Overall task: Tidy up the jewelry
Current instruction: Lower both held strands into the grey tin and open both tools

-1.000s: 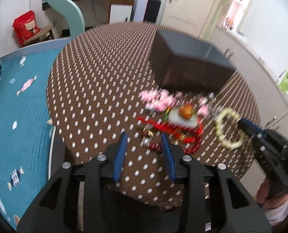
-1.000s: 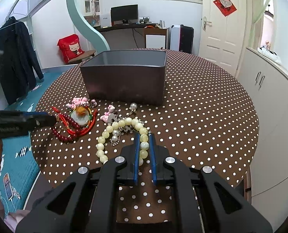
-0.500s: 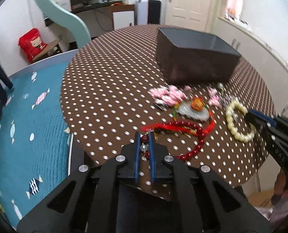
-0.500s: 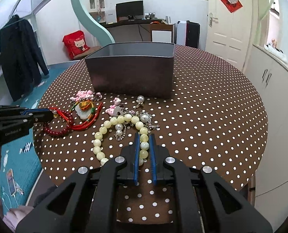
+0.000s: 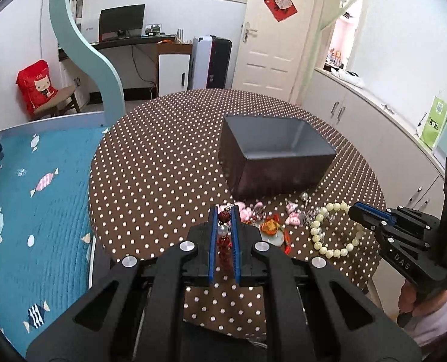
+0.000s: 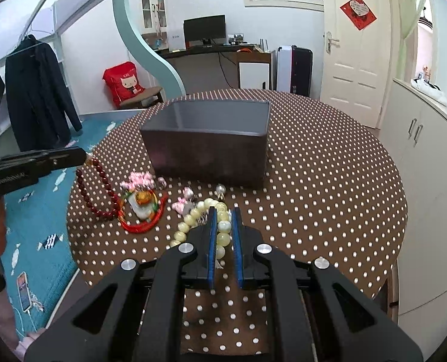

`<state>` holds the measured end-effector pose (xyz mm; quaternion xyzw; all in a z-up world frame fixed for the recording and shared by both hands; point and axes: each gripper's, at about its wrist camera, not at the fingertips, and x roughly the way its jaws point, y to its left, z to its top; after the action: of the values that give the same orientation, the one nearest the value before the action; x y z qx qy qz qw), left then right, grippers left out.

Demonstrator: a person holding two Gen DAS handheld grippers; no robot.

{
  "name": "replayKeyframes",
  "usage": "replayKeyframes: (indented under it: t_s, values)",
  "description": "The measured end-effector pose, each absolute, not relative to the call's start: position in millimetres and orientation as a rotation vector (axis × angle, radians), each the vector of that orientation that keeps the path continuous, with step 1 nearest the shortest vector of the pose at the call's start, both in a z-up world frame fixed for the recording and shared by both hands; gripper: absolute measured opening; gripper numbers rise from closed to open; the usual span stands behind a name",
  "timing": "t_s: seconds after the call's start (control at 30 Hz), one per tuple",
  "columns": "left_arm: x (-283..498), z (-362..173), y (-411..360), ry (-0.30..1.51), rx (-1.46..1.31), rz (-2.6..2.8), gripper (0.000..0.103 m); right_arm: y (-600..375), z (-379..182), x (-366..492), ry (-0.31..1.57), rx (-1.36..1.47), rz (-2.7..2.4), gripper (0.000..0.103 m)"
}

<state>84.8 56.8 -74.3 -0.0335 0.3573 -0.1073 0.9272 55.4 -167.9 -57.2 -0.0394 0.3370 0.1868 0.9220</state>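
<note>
both jaws are closed on beads: the left gripper pinches the dark red bead string, which hangs from its tips with the far loop down by the pendant on the polka-dot surface; the right gripper pinches the cream bead bracelet, most of it lying on the surface. the step in hand looks like 2 pickups at once, with the open dark box just behind the jewelry pile as the likely goal. next, each strand probably needs raising clear of the tangle, carrying over the box rim, then releasing. pink charms stay loose beside the pendant. readable writing: "das" on the right gripper's body in the left view; the left gripper's lettering is too blurred.
</note>
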Motion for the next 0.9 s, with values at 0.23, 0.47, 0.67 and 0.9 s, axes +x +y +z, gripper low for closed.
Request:
replayKeyframes:
  t_s: [0.23,0.47,0.67,0.9]
  values:
    - [94.4,-51.2,53.6,0.685,-0.081,-0.263,0.008,-167.5,-28.2,62.7,0.620,-0.093,0.385,0.009]
    - [112.4,-25.2,46.9,0.615,-0.116,-0.297,0.008,-165.9,-0.9,77.7,0.545,-0.114,0.371,0.009]
    - [142.3,-5.3,35.9,0.549,-0.161,-0.329,0.008,-161.3,20.5,105.1,0.490,-0.116,0.371,0.009]
    - [188.3,-29.5,11.4,0.618,-0.207,-0.384,0.008,-153.3,1.6,148.9,0.586,-0.091,0.395,0.009]
